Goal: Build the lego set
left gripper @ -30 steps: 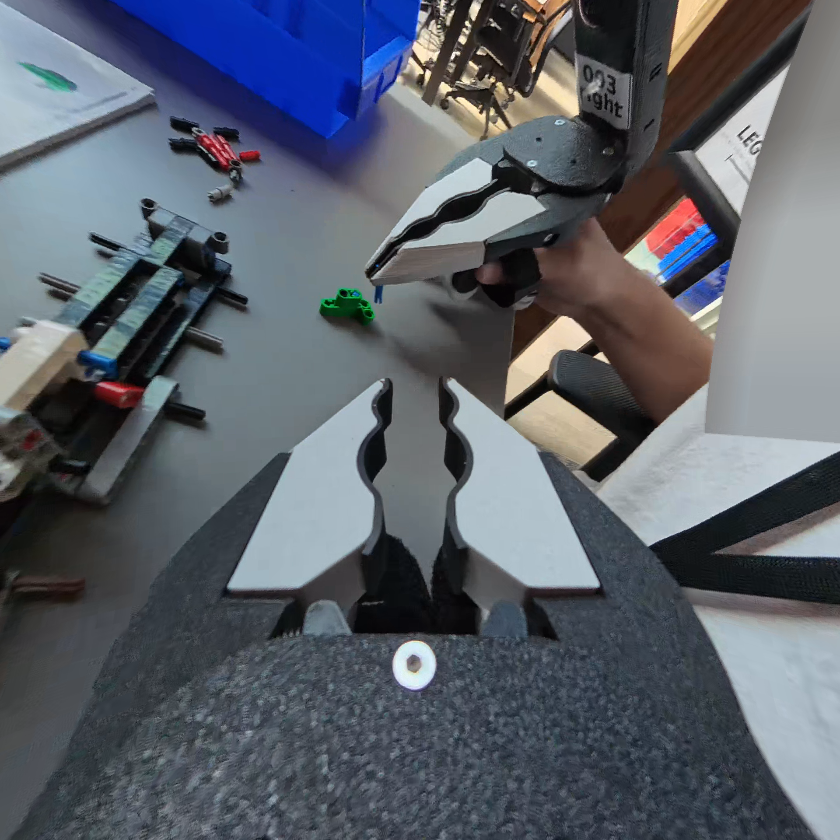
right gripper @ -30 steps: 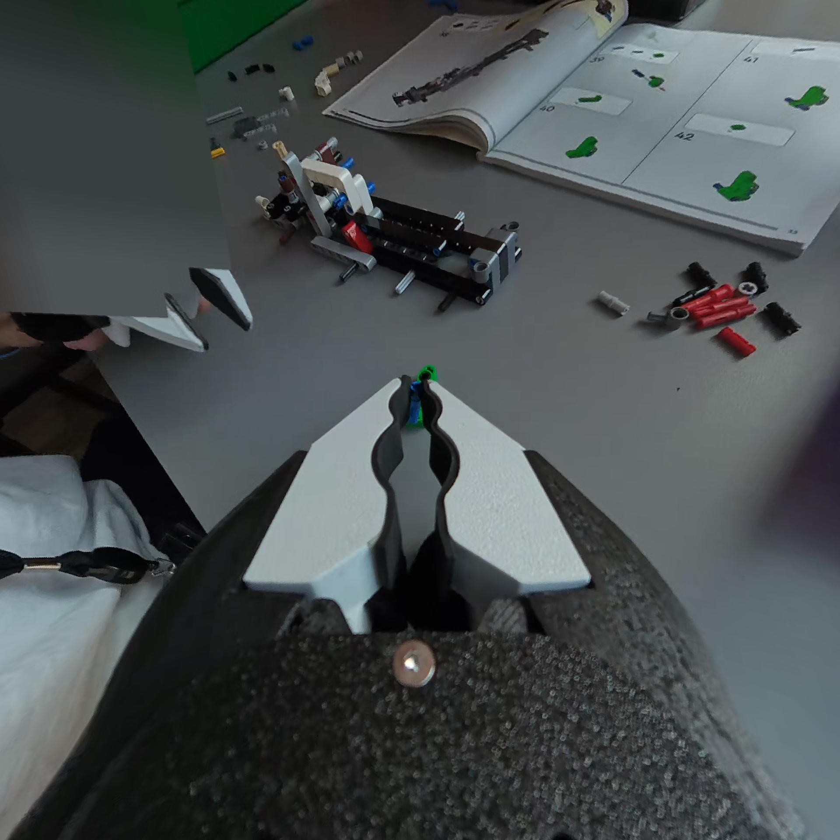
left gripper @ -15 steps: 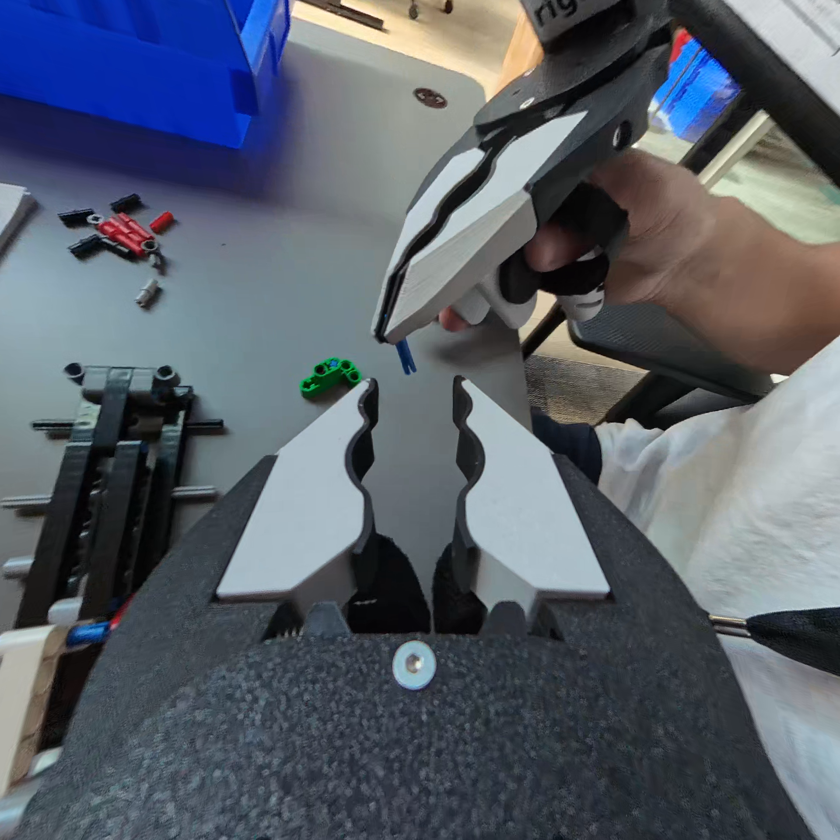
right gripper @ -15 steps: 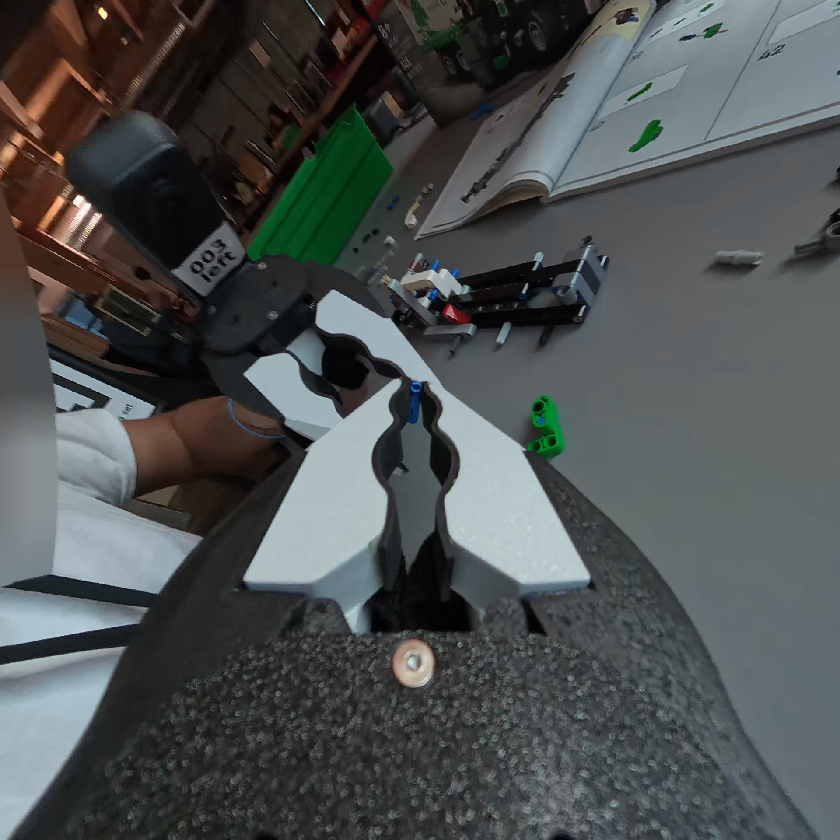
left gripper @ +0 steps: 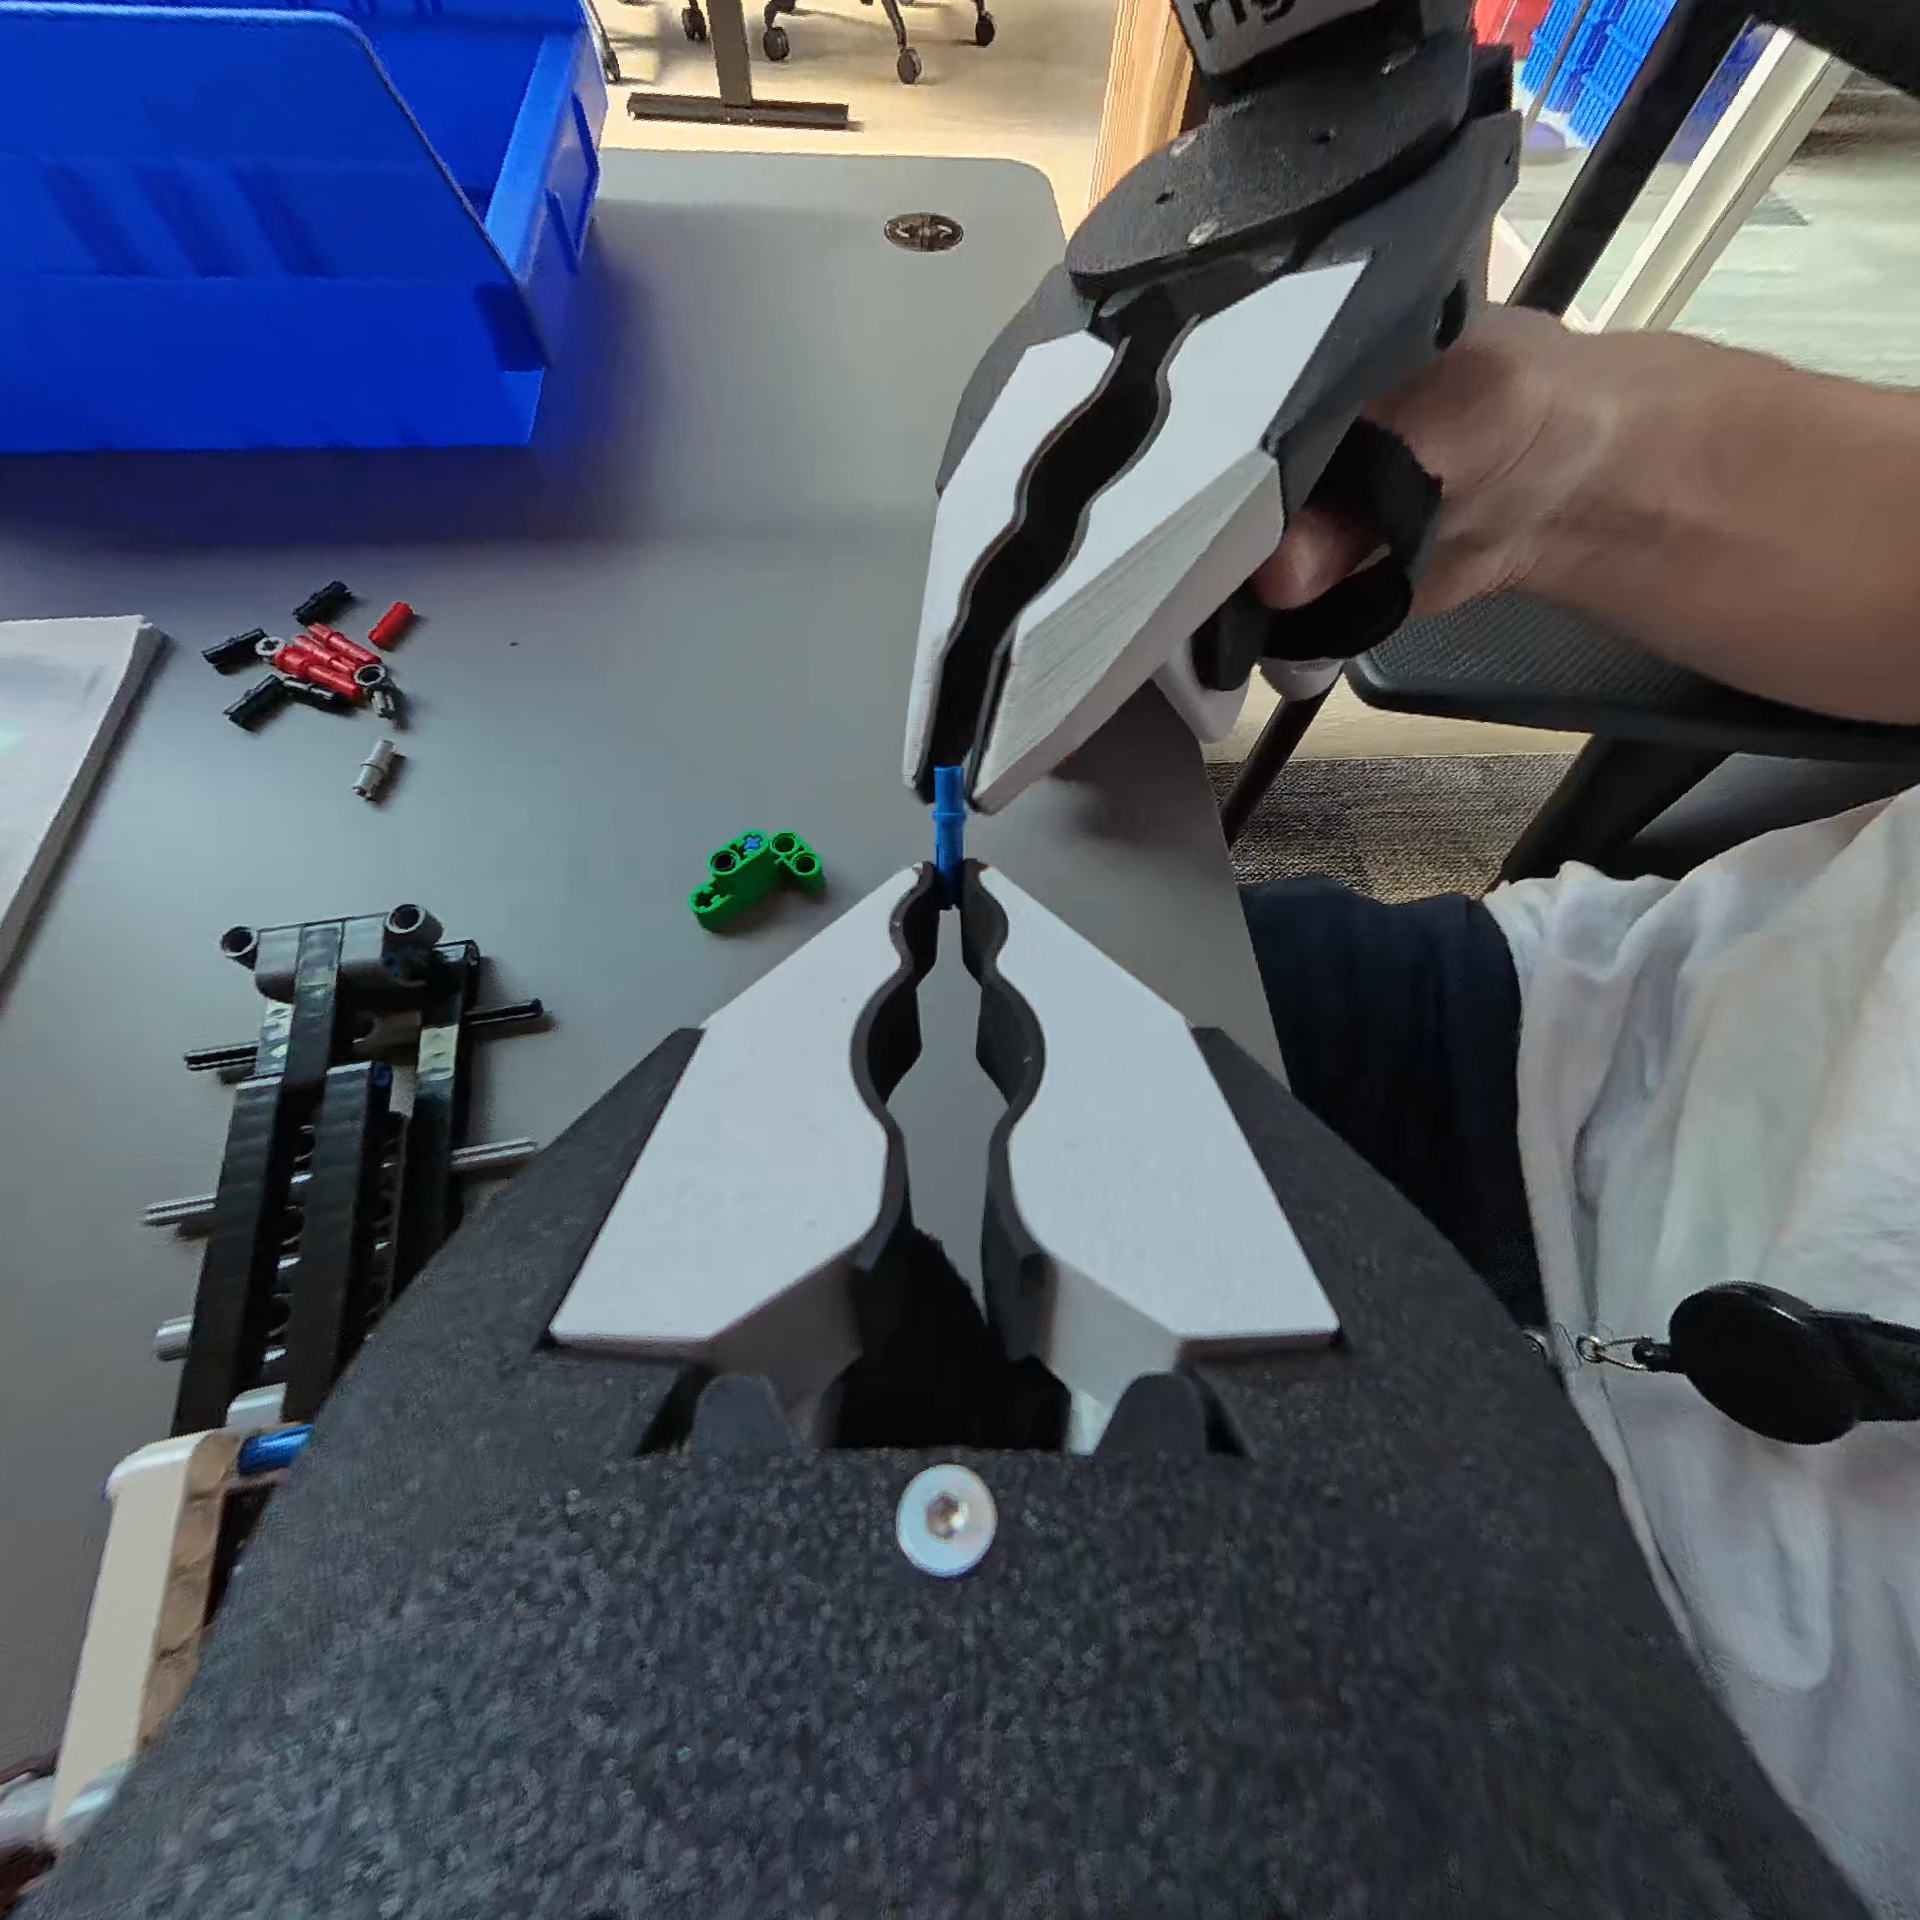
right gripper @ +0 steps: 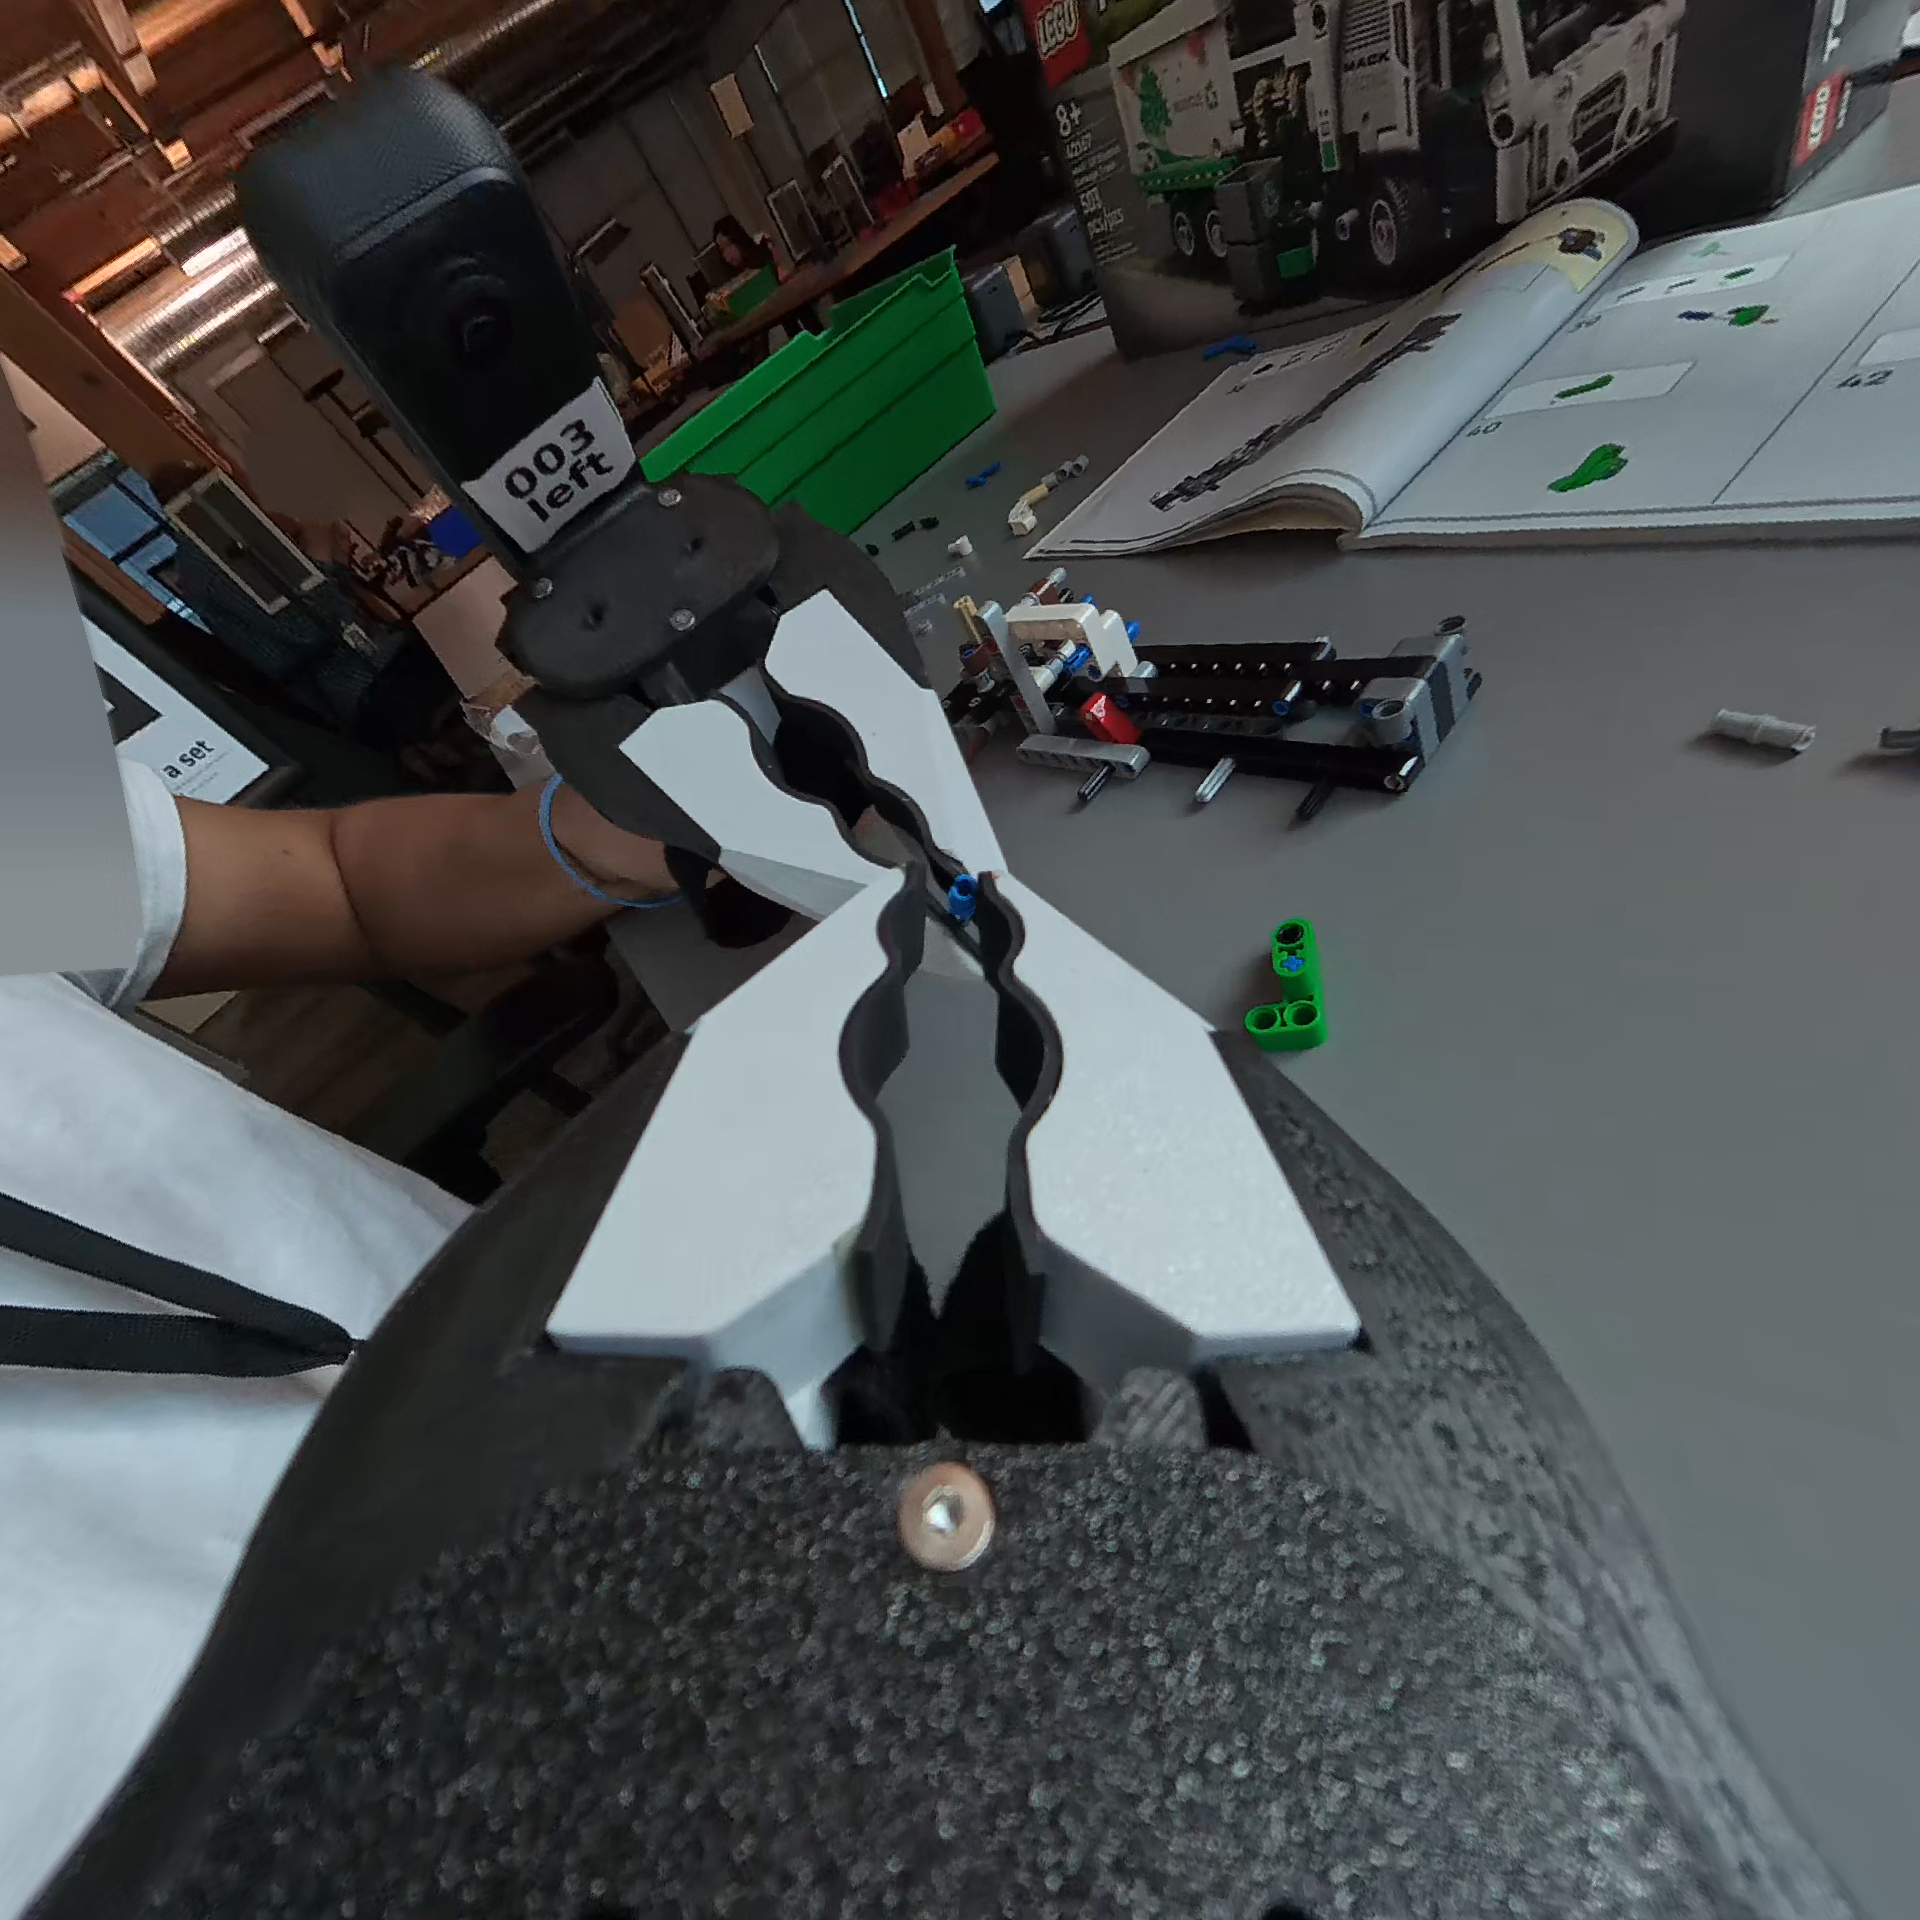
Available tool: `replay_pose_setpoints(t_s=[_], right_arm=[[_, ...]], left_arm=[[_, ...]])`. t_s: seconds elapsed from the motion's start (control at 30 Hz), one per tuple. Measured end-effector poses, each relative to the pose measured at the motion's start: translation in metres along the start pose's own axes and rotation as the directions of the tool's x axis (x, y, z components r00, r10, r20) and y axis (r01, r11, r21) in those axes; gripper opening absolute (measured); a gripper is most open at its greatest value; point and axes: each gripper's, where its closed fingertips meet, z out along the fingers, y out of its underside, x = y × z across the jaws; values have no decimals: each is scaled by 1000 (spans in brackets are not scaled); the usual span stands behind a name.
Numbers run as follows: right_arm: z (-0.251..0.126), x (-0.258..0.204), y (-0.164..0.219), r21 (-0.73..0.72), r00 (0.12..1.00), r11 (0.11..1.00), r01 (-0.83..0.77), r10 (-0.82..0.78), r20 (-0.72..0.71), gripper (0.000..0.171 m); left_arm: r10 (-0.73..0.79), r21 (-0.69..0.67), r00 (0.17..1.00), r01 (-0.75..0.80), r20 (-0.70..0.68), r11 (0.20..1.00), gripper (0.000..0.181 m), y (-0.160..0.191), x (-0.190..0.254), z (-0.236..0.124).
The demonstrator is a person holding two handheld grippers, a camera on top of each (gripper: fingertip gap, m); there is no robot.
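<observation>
A small blue pin (left gripper: pixel 945 821) is held in the air between both grippers, above the near table edge. My right gripper (left gripper: pixel 943 787) is shut on its upper end and points down from the right. My left gripper (left gripper: pixel 943 883) has closed its tips on the lower end. In the right wrist view the pin (right gripper: pixel 964 894) sits between my right gripper's tips (right gripper: pixel 951 896), with the left gripper (right gripper: pixel 961 871) meeting it from the upper left. A green L-shaped piece (left gripper: pixel 753 876) lies on the table just left of the pin, also in the right wrist view (right gripper: pixel 1288 987).
A long black chassis assembly (left gripper: pixel 332 1122) (right gripper: pixel 1226 696) lies on the grey table. Red and black pins (left gripper: pixel 312 660) and a grey pin (left gripper: pixel 376 769) lie farther off. A blue bin (left gripper: pixel 260 239), a green bin (right gripper: pixel 852 405), an open instruction booklet (right gripper: pixel 1507 416) and the set's box (right gripper: pixel 1403 135) stand around. Only a small space, under 4 cm, lies between the two pairs of fingers. The green L-shaped piece (left gripper: pixel 753 876) sits 6 cm or so from the ends of my left fingers.
The right gripper lifted the blue pin off the table and brought it toward the left gripper. The left gripper was open and has closed on the pin's lower end.
</observation>
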Motion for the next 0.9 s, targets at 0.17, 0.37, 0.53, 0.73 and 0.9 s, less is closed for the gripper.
replay_pose_setpoints(t_s=[0.17, 0.37, 0.53, 0.73, 0.9], right_arm=[[0, -2, 3, -24, 1000, 1000, -12, 12, 20, 9], [1, 1, 5, -39, 1000, 999, 10, -10, -3, 4], [1, 0, 5, -35, 1000, 999, 4, -3, 12, 9], [1, 3, 7, -55, 1000, 998, 23, -24, -14, 4], [0, 2, 6, -48, 1000, 999, 4, -4, -7, 5]], left_arm=[[-6, 18, 1000, 6, -13, 1000, 2, 0, 0, -1], [10, -1, 1000, -10, -17, 1000, 2, 3, 3, 4], [7, 7, 1000, -7, -12, 1000, 2, 3, 2, 4], [8, 6, 1000, -7, -14, 1000, 2, 3, 3, 6], [15, 19, 1000, -15, 3, 1000, 2, 0, 3, 5]])
